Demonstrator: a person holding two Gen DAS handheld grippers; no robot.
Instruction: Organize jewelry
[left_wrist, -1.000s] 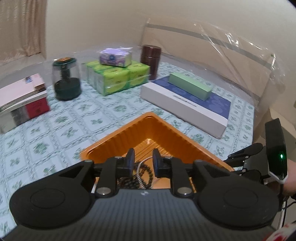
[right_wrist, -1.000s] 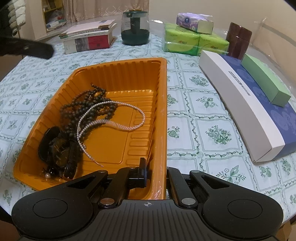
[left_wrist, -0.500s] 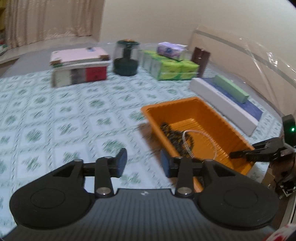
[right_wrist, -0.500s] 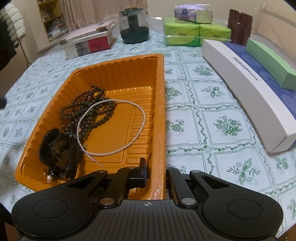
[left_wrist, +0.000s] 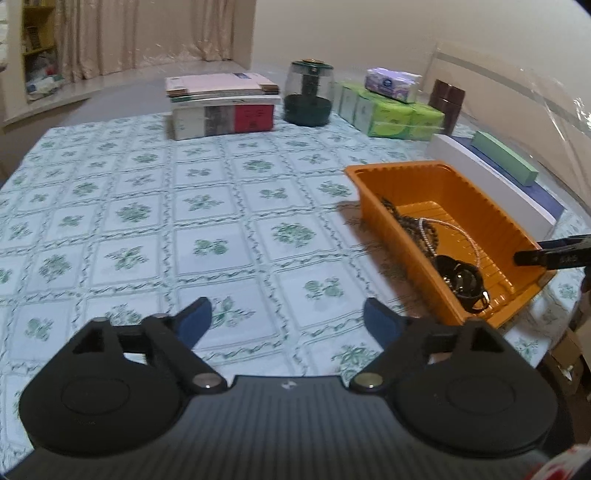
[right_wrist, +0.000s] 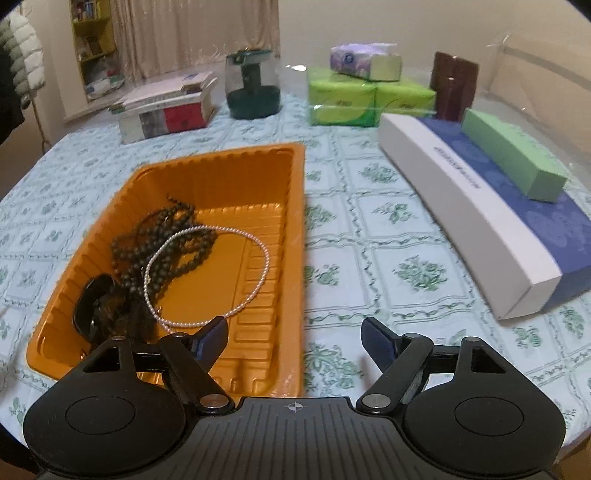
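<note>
Fingers of the right gripper (right_wrist: 293, 338) are opening, straddling the orange tray's (right_wrist: 295, 206) near rim without touching it. Left gripper (left_wrist: 286, 319) fingers are opening over bare worktop (left_wrist: 147, 221), holding nothing. Necklaces (right_wrist: 207, 273) lie inside the tray.

Dim warm indoor light, soft blur, fisheye-bent edges.

A table (left_wrist: 155, 221) under a pale cloth with green flower squares carries an orange tray (right_wrist: 295, 229), a long white-and-blue box (right_wrist: 454, 206) well to its right, and along the far edge stacked books (left_wrist: 221, 114), a dark green jar (left_wrist: 308, 92), green tissue packs (right_wrist: 365, 101) and a brown canister (right_wrist: 454, 86)
</note>
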